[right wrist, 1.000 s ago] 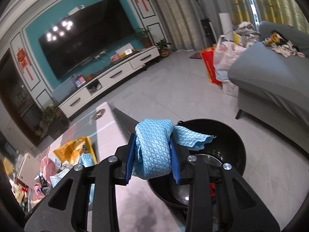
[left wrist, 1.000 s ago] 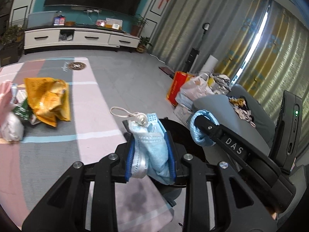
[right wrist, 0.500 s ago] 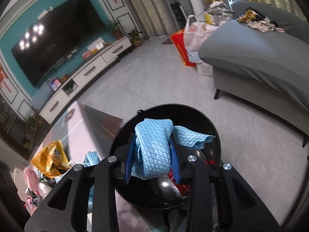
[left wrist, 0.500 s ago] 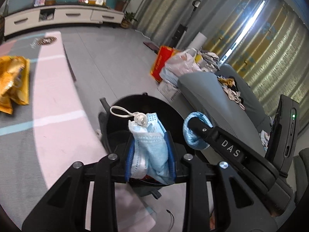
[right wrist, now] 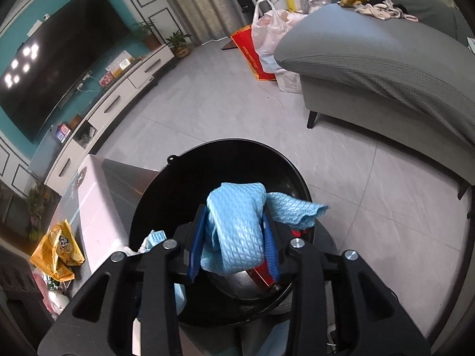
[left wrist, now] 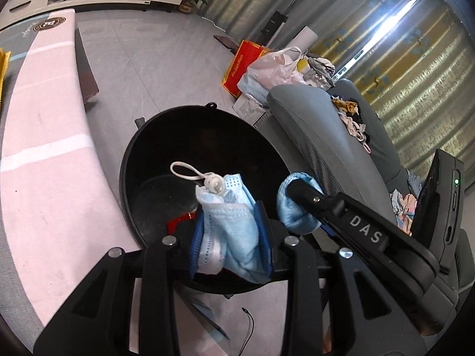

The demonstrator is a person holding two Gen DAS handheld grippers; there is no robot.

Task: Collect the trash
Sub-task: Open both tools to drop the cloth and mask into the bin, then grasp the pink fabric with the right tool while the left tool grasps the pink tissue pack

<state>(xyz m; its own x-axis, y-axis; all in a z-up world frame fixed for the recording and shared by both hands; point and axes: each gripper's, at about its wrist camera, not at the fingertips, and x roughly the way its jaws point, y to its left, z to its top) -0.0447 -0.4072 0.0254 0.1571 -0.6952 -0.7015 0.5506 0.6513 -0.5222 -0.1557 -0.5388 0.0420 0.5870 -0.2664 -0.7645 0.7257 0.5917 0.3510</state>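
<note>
The left gripper is holding a crumpled blue mask between narrow jaws, its white ear loop sticking up over the opening of the black bin. The right gripper is likewise clamping a folded blue cloth, one loose corner hanging out to the right above the same bin. Both items are being carried directly over the bin mouth, evidently so that a release will drop them inside; a red object is lying at the bottom. In the left view the right gripper is showing beside the left one, and its body is bearing the white letters "DAS". Beside the bin, the pink table is carrying remaining rubbish, including a yellow snack bag whose print is too small to read. Beyond, a red bag with gold lettering, not legible, is leaning near the grey sofa.
</note>
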